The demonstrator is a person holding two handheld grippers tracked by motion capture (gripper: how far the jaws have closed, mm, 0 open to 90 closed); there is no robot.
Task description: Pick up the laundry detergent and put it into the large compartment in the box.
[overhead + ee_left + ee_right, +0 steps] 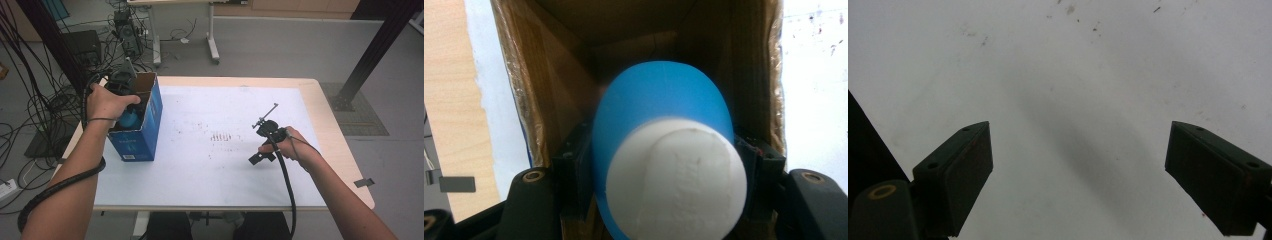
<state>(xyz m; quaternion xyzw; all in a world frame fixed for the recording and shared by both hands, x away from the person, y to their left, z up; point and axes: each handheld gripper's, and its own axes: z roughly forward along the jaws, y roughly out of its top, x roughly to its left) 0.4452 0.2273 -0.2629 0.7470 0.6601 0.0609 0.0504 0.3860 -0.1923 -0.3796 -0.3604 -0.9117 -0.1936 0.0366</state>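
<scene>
A blue cardboard box [141, 131] stands open-topped at the left of the table. My left gripper [127, 107] reaches down into its mouth, shut on a blue bottle with a white cap [664, 165]. In the left gripper view the bottle's blue body [659, 95] points into the brown inside of the box [574, 65], and both black pads press on its sides. My right gripper [257, 157] hovers over the white sheet [220, 150] at the right. Its jaws stand wide apart with nothing between the fingers [960, 175].
The white sheet covers most of the wooden table [340, 150]. Small dark specks [222, 136] mark its middle. Cables [35, 105] and equipment lie on the floor to the left, and a black post [370, 55] rises at the back right.
</scene>
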